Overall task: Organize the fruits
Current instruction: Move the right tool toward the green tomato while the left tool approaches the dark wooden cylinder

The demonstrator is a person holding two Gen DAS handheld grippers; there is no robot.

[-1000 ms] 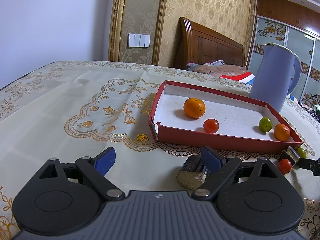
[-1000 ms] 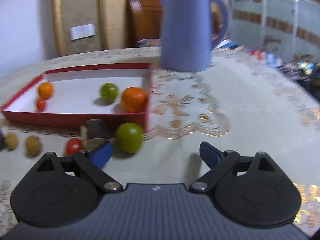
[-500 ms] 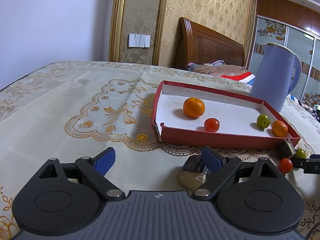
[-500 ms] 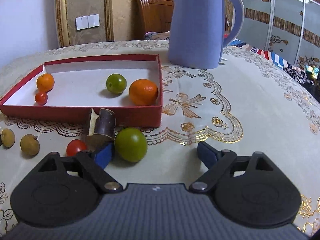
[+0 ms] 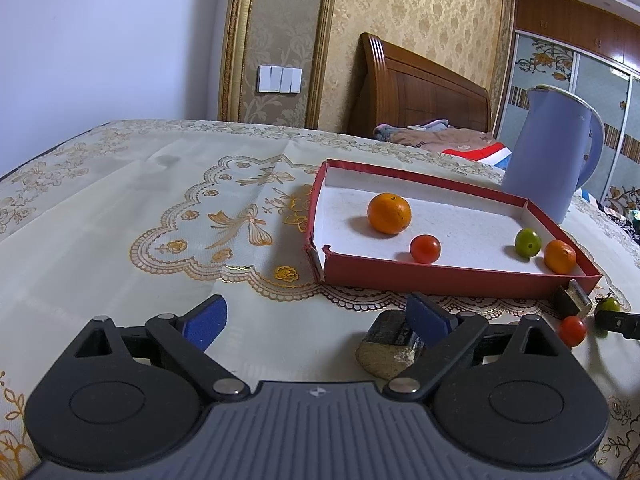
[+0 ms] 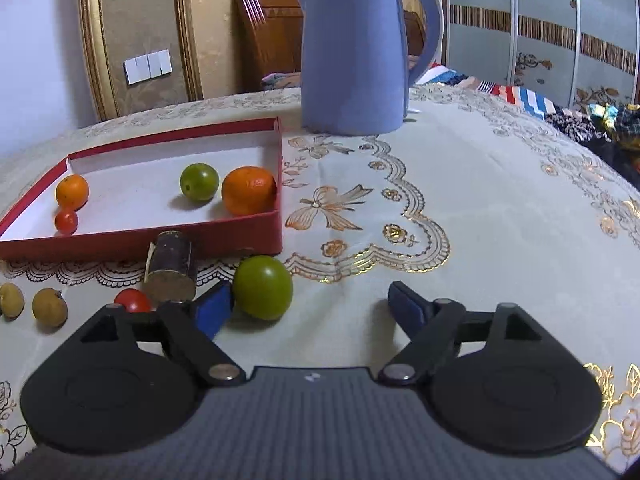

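no readable text, labels or numbers show in either view.

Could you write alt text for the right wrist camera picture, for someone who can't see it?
An open right gripper hovers low over a tablecloth, a green fruit beside its left finger. Behind, a red tray holds two oranges, a green fruit and a tomato; a blue kettle stands beyond.

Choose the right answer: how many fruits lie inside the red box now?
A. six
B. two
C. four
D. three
C: the red box holds two oranges, one green fruit and one small tomato; the other fruits lie outside on the cloth.
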